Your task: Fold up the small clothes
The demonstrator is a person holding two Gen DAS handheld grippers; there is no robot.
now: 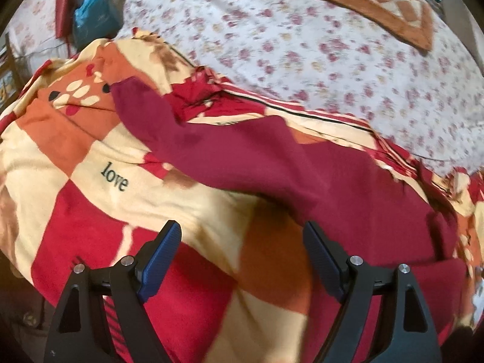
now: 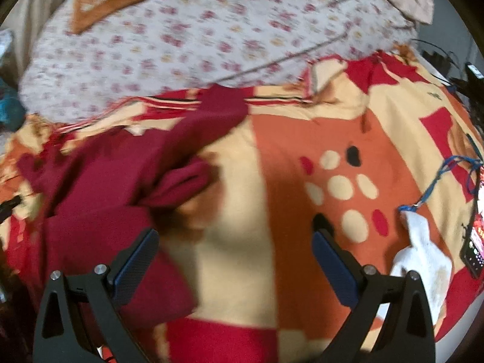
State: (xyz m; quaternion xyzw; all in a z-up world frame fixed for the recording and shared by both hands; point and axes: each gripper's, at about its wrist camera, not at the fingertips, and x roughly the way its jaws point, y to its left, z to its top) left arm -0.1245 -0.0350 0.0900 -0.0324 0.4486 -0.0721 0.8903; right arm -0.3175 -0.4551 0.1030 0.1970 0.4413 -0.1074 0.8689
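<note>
Both left tongs and right tongs are standing wide and empty, risking pinching the blanket beneath with the maroon garment.

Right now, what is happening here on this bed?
A person holds a hand-held gripper in each hand over a maroon garment that lies spread, not yet folded, on a patchwork blanket. The left hand-held gripper and the right hand-held gripper both stand open and hold nothing. A white cloth lies on the blanket to the right in the right wrist view.
</note>
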